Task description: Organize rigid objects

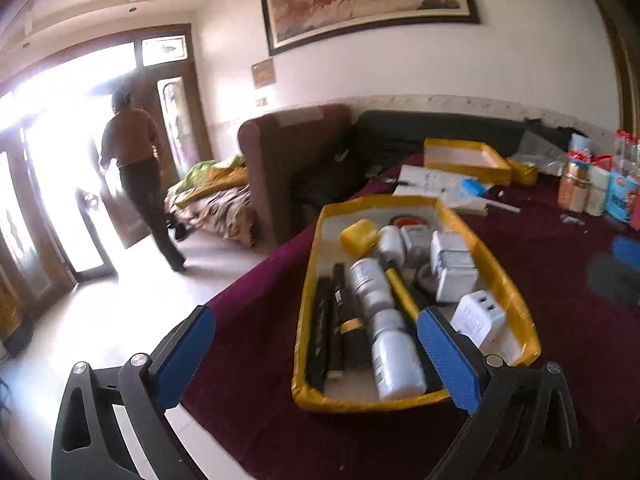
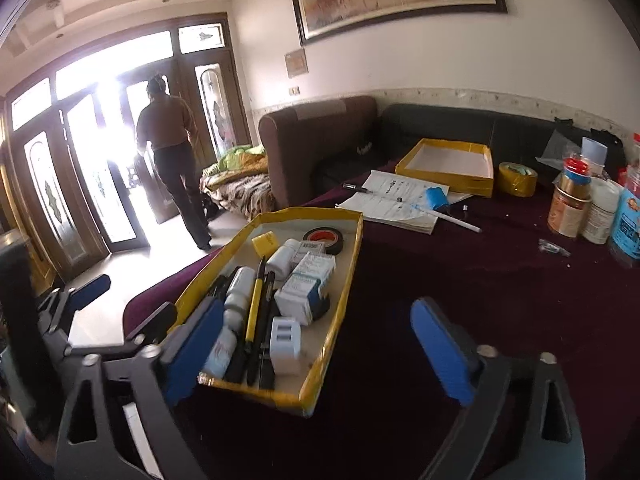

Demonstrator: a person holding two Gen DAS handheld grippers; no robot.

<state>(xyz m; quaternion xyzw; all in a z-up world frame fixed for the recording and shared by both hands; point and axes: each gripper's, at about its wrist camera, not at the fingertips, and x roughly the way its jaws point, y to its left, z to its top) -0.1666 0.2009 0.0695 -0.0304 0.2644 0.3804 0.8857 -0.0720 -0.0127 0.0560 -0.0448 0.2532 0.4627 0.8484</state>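
Note:
A yellow-taped tray [image 1: 500, 284] [image 2: 256, 394] stands on the maroon-covered table [image 1: 260, 340]. It holds white bottles [image 1: 394, 360], small white boxes [image 1: 454, 268], a yellow-handled tool [image 1: 400, 284], black pens, a black tape roll [image 2: 324, 239] and a white charger [image 2: 285, 344]. My left gripper [image 1: 315, 314] is open and hovers in front of the tray's near end with nothing between its blue pads. My right gripper [image 2: 318, 308] is also open and empty, with its left finger in front of the tray's near corner. The left gripper's blue pad [image 2: 92, 284] shows at the left of the right wrist view.
An empty yellow tray [image 2: 444, 178], a yellow tape roll [image 2: 516, 180], papers [image 2: 396, 200] and a white pen lie at the table's back. Jars and bottles [image 2: 568, 204] crowd the right side. A brown sofa [image 1: 296, 152] stands behind the table. A person [image 2: 172, 160] walks toward the bright doorway.

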